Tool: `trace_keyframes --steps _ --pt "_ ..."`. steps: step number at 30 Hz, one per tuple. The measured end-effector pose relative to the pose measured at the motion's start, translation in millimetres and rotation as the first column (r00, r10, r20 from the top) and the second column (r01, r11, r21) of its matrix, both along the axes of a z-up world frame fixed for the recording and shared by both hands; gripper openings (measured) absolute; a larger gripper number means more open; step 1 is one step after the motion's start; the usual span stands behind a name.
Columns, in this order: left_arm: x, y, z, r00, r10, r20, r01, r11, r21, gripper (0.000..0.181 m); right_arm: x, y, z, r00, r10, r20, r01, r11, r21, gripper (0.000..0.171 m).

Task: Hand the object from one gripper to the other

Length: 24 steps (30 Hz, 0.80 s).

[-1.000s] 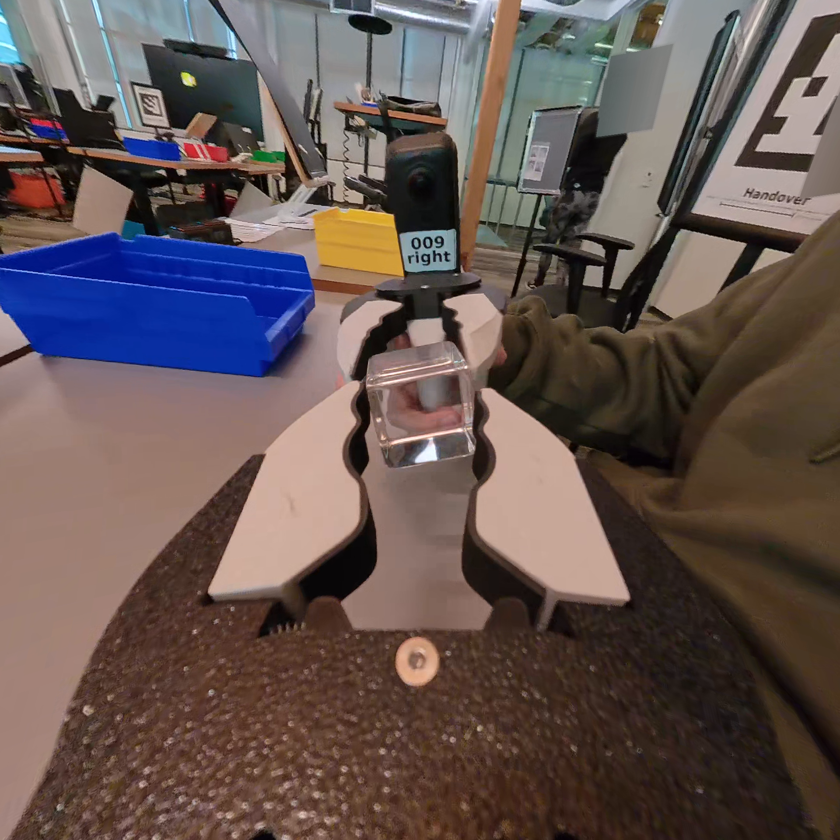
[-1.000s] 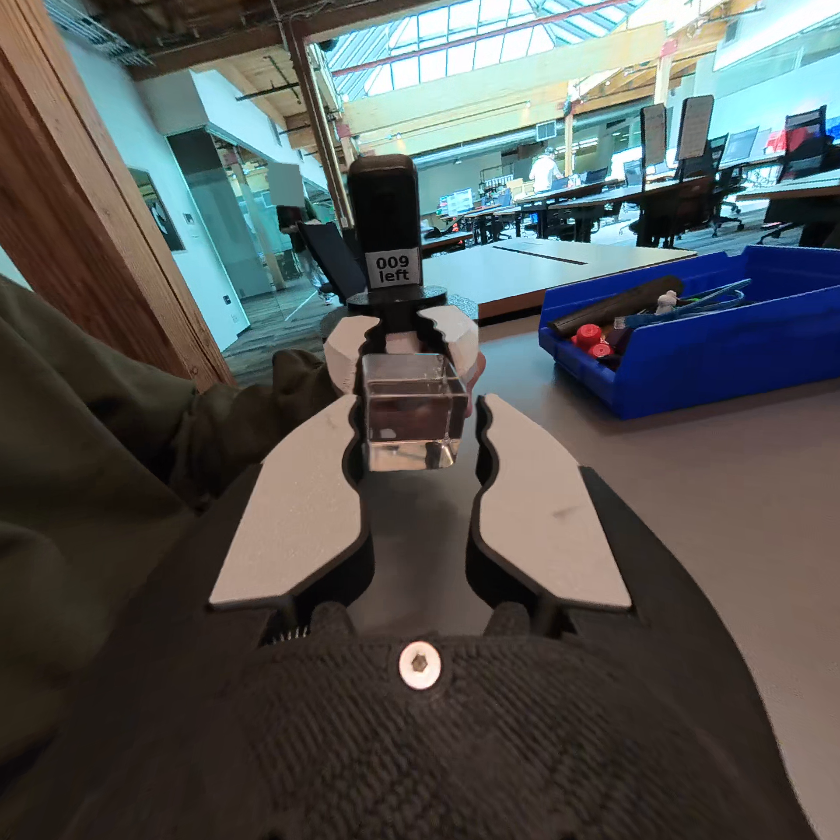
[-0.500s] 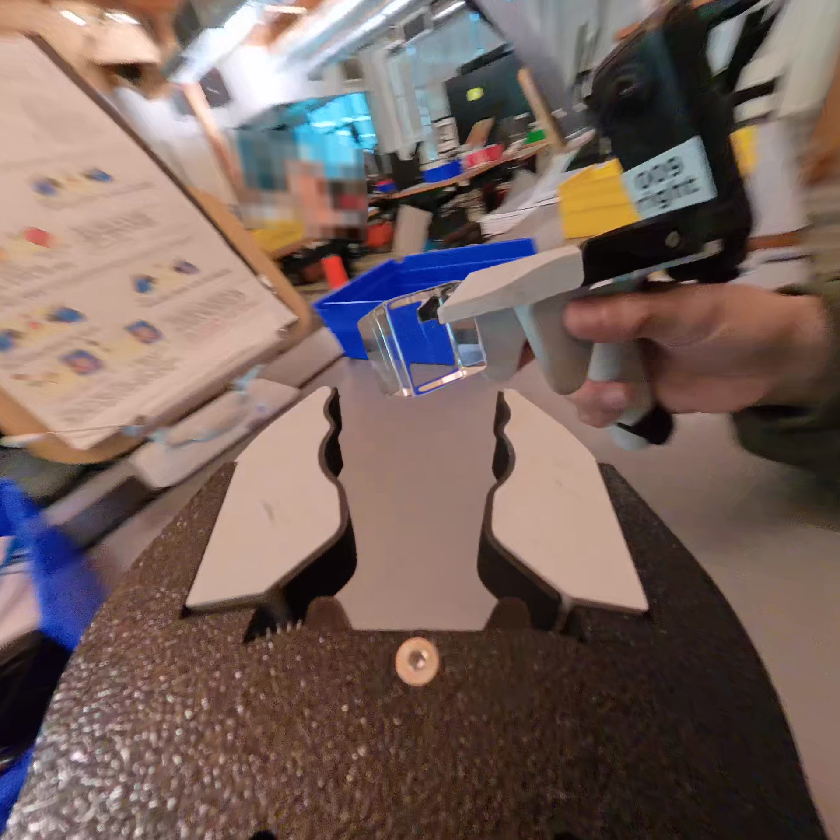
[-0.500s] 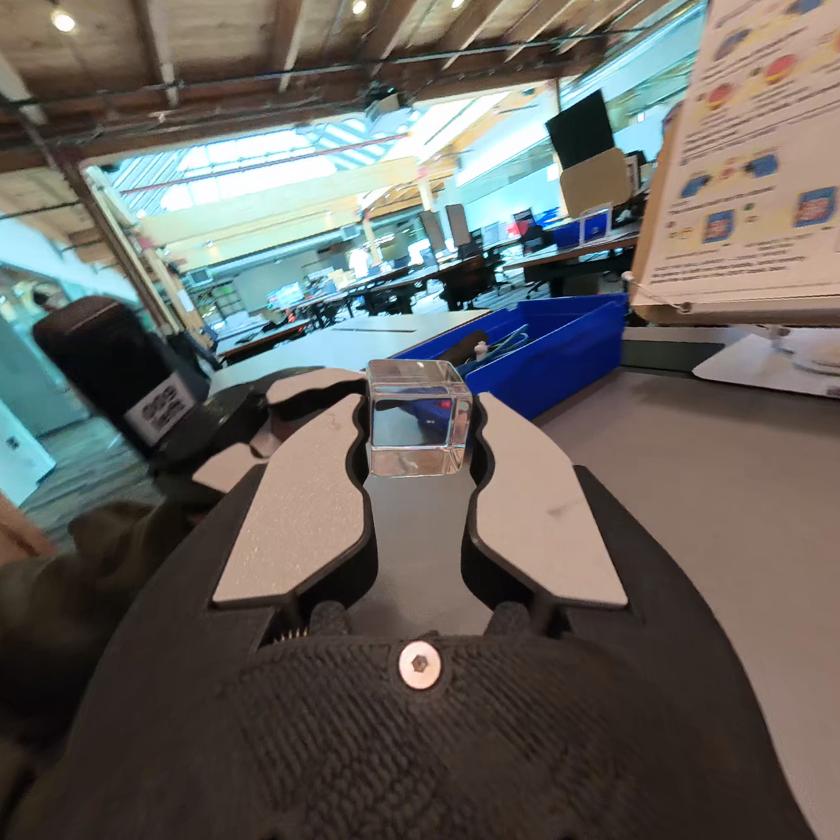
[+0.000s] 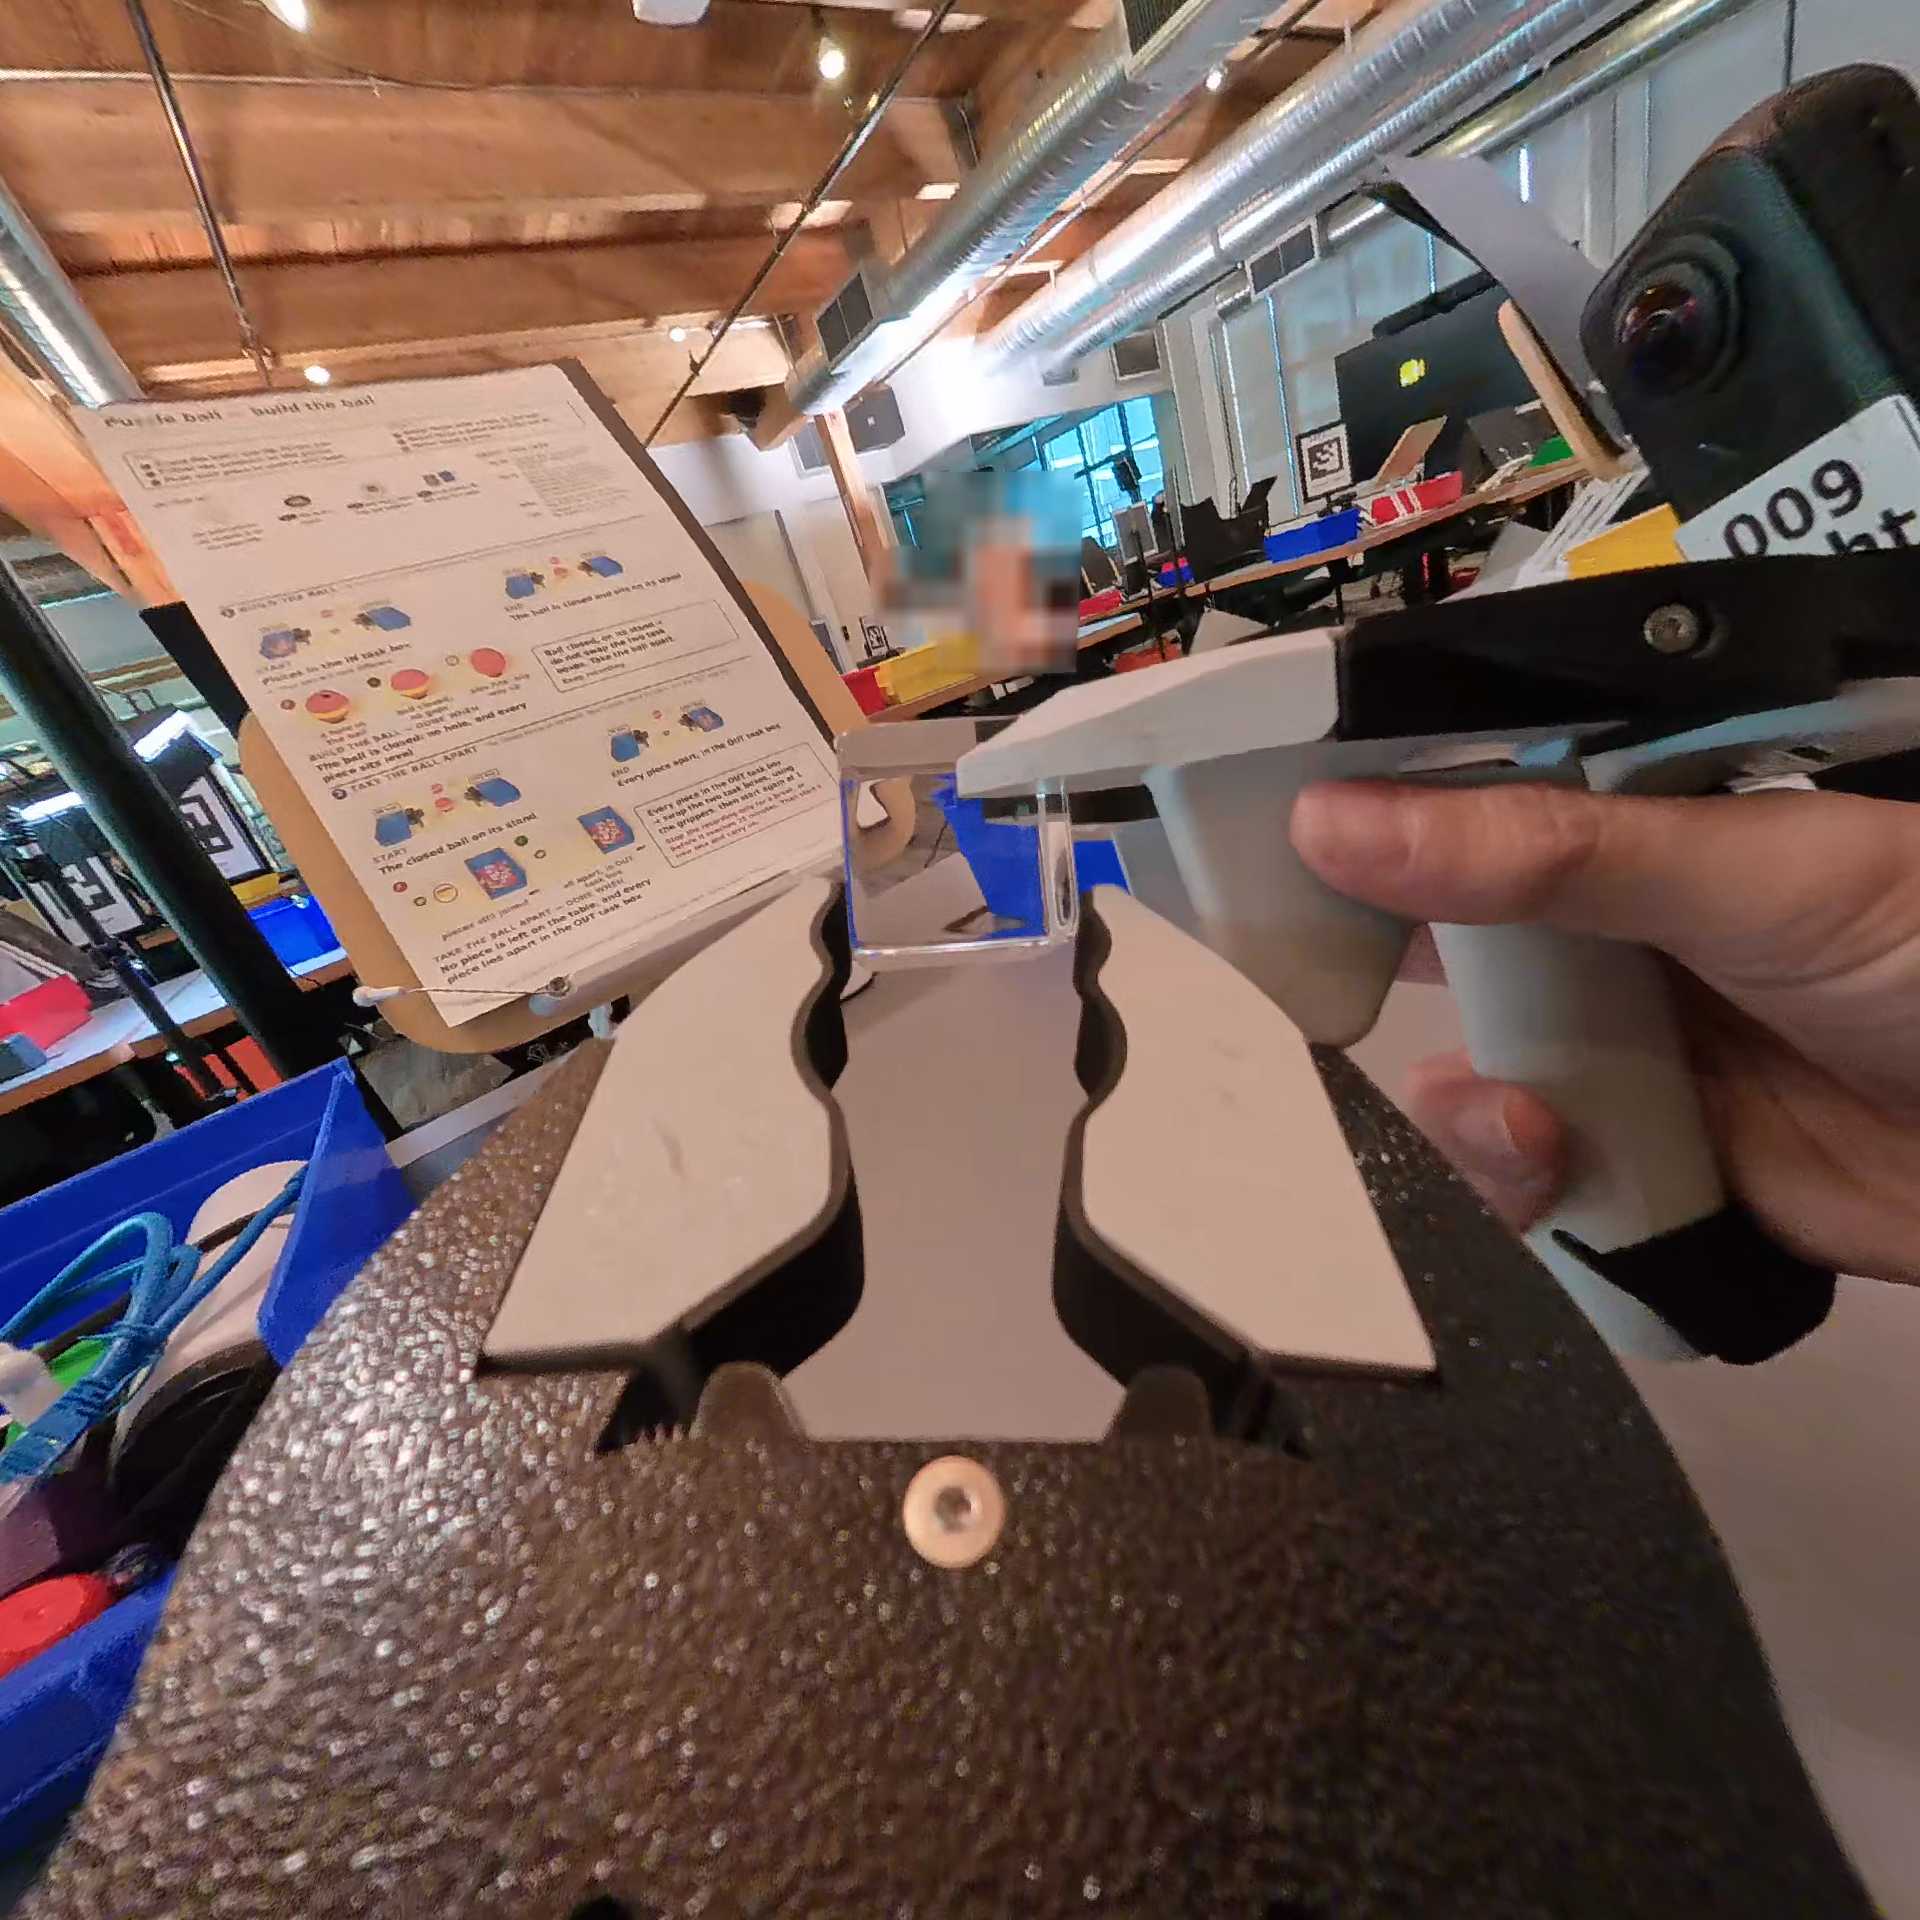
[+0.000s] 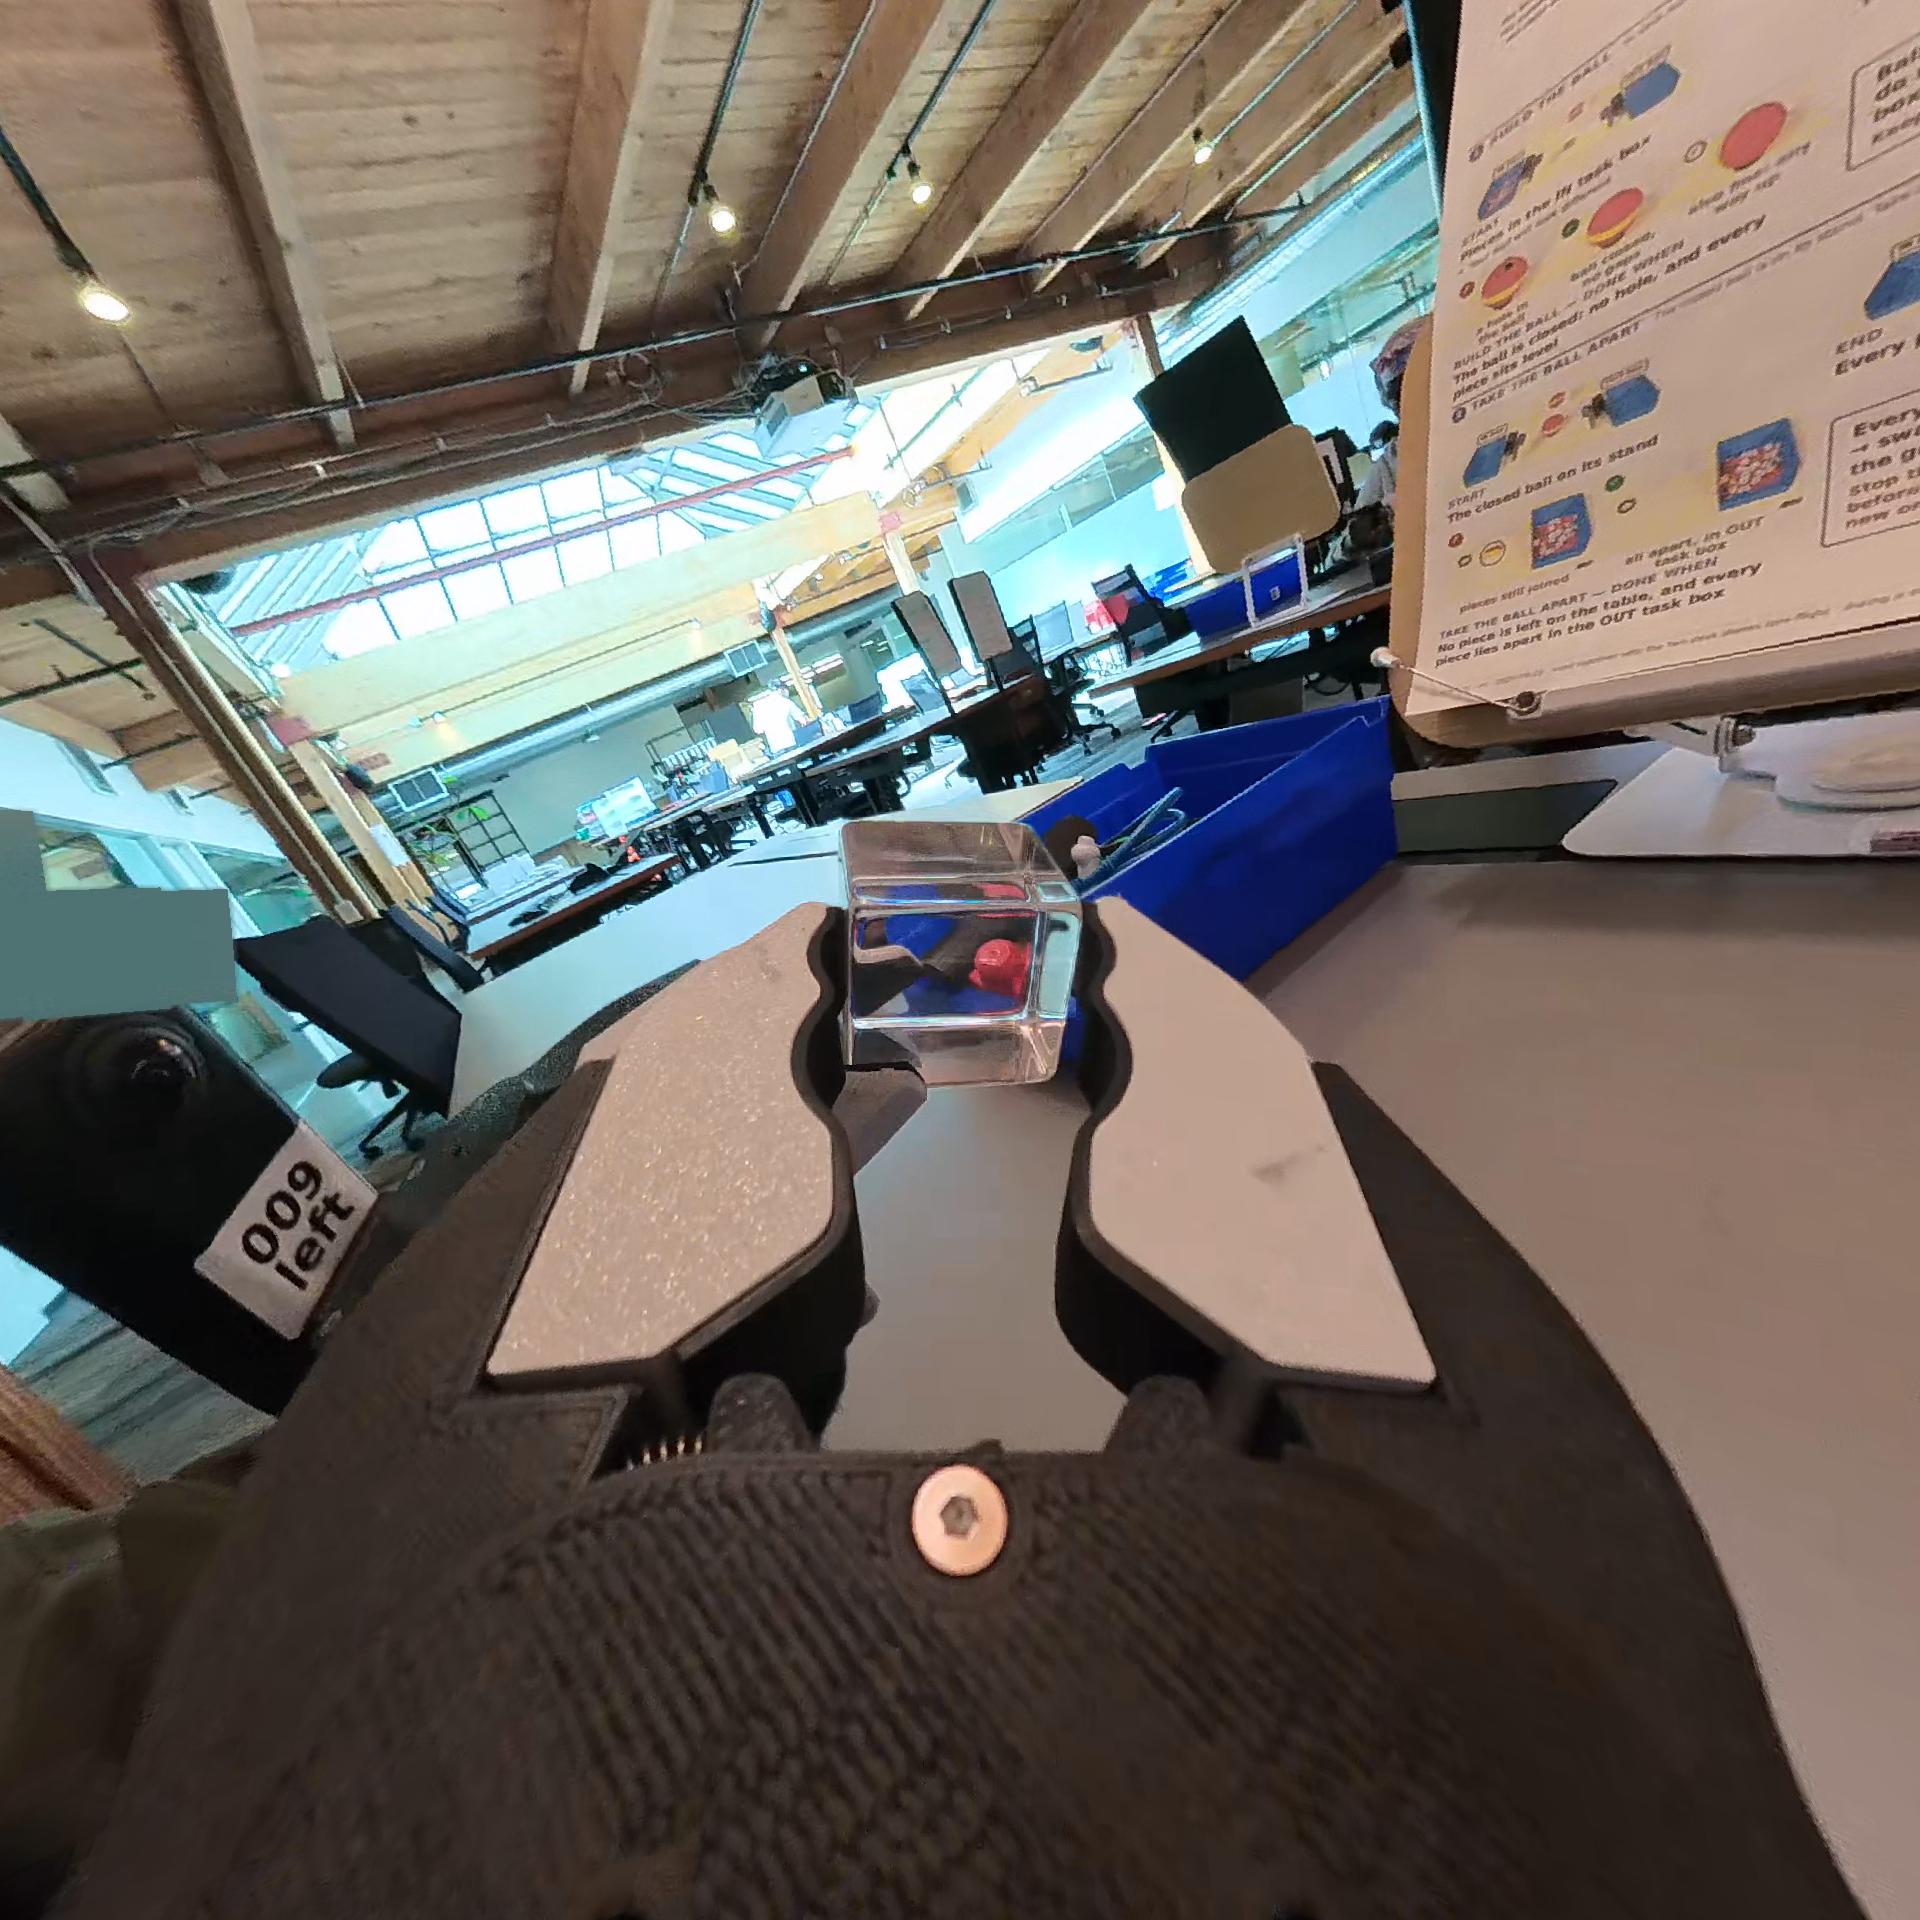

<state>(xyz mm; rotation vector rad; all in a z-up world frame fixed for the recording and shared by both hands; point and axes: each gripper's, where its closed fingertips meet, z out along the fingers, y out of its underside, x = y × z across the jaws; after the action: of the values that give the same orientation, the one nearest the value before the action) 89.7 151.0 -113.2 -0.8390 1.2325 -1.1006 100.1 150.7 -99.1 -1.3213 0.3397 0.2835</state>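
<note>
A clear cube (image 6: 951, 966) sits between my right gripper's (image 6: 956, 920) two grey fingers, which are shut on it above the grey table (image 6: 1558, 1091). In the left wrist view the cube (image 5: 935, 862) hangs just past my left gripper's (image 5: 956, 961) fingertips. It is held from the right by the right gripper's finger (image 5: 1143, 717), with a hand (image 5: 1714, 987) on the handle. My left gripper is open and empty, its jaws about a cube's width apart. Its camera housing (image 6: 135, 1122) shows low at the left of the right wrist view.
A blue bin (image 5: 312, 1174) with a blue cable and small parts is at my lower left; it also shows in the right wrist view (image 6: 1278, 821), beyond the cube. A printed instruction board (image 5: 468, 675) stands on the table behind it. Desks and chairs fill the room. Only a small space, under 4 cm, lies between the two pairs of fingers.
One second ago the two grippers faced each other, both around the cube. The left then opened, and the right carried the cube off; both have swung toward the board and bin.
</note>
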Motion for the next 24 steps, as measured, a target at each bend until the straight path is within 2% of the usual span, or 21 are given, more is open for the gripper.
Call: trace_keyframes --steps 1,3,5,7,8,10,13,15,17,20,24 --pt "0.8 0.7 -1.8 1.000 -0.009 -0.012 0.009 1.000 0.000 0.041 0.8 0.3 -1.6 1.000 -0.006 0.007 0.006 1.000 -0.005 0.042" --pt "0.9 2.1 -2.6 0.999 -0.027 -0.025 0.027 1.000 0.001 0.041 0.3 0.8 -2.1 1.000 0.008 0.017 -0.008 1.000 -0.006 0.042" --pt "-0.1 3.2 0.2 0.997 -0.079 -0.028 0.078 0.996 -0.035 0.040 -2.5 0.1 -0.6 0.995 0.053 0.087 -0.051 0.998 -0.028 0.052" --pt "-1.6 6.3 4.4 0.983 -0.183 -0.031 0.177 0.974 -0.145 0.040 -6.4 -2.6 1.5 0.977 0.118 0.175 -0.109 0.992 -0.057 0.061" --pt "-3.5 5.0 5.8 0.961 -0.277 -0.030 0.264 0.940 -0.215 0.041 -5.4 -5.5 4.2 0.972 0.137 0.192 -0.128 0.990 -0.058 0.070" --pt "-10.0 3.3 9.2 0.891 -0.455 0.011 0.427 0.827 -0.365 0.041 -4.3 -14.9 14.5 0.967 0.188 0.174 -0.192 0.981 0.003 0.071" --pt "-19.6 3.0 12.5 0.781 -0.614 0.113 0.578 0.641 -0.505 0.041 -10.2 -22.7 20.2 0.943 0.323 0.078 -0.329 0.940 0.088 0.069" --pt "-25.3 -3.6 12.2 0.701 -0.695 0.163 0.649 0.526 -0.550 0.042 -19.2 -21.1 16.4 0.916 0.399 0.044 -0.401 0.911 0.101 0.063" --pt "-29.3 -12.2 10.2 0.643 -0.743 0.185 0.692 0.461 -0.556 0.041 -29.3 -17.1 14.3 0.897 0.440 0.038 -0.442 0.891 0.105 0.057" --pt "-32.7 -19.6 9.9 0.601 -0.773 0.202 0.720 0.416 -0.555 0.041 -35.3 -11.7 10.1 0.899 0.432 0.073 -0.437 0.897 0.065 0.045" --pt "-30.4 -18.2 10.9 0.633 -0.752 0.185 0.707 0.463 -0.534 0.041 -31.6 -10.3 11.0 0.906 0.417 0.070 -0.419 0.907 0.034 0.045"
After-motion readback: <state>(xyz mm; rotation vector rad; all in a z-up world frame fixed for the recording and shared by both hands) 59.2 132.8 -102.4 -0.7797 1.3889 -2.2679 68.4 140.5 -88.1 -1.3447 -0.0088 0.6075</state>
